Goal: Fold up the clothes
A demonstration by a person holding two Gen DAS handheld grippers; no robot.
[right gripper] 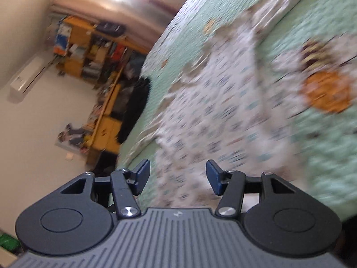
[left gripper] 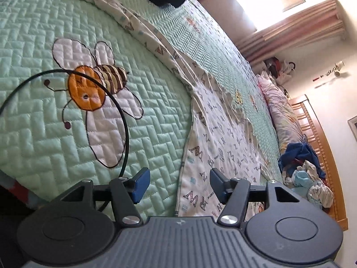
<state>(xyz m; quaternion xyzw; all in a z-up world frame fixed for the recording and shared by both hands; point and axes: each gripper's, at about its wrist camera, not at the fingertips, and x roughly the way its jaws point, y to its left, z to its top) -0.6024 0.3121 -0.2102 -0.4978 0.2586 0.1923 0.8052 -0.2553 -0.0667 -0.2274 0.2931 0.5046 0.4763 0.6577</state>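
Hovering: left gripper (left gripper: 177,184) and right gripper (right gripper: 176,176), fingers released, nothing between.
Garment: letter-print garment (left gripper: 214,138) spread on bed quilt (left gripper: 44,33), centre-right of frame.
Risk: bunched sleeve at upper left, crooked fold.

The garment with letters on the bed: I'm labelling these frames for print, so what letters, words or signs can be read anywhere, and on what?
"W", "R", "N", "M", "B": large single letters scattered over the white garment on the green quilt.
Tiny words beside those letters: too small to read.
A small emblem on the left claw's grey body: a mark, no letters.
Right wrist view: the garment's print is blurred, nothing readable.
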